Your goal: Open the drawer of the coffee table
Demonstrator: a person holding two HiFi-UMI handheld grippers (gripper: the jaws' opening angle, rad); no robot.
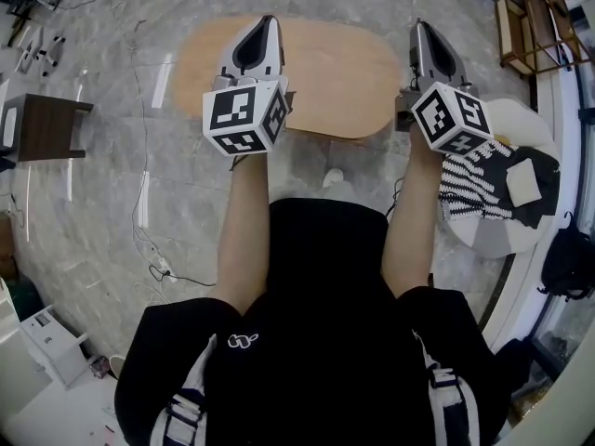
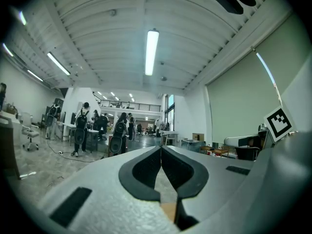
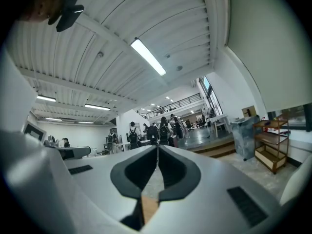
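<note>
Marble floor, open hall. Oval wooden coffee table just ahead; drawer not visible from above. Likely rigid, light, smooth-sliding: take its front pull or edge. Left claw, right claw above the tabletop, both closed, empty.

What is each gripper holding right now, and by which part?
Nothing. The left gripper and right gripper are both shut with nothing between their jaws, not on the coffee table.

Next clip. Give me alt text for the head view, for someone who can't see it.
Seen from above, a person in a black top holds the left gripper and the right gripper, both shut and empty, out towards an oval wooden coffee table on a grey marbled floor. A dark brown side table stands at far left.
</note>
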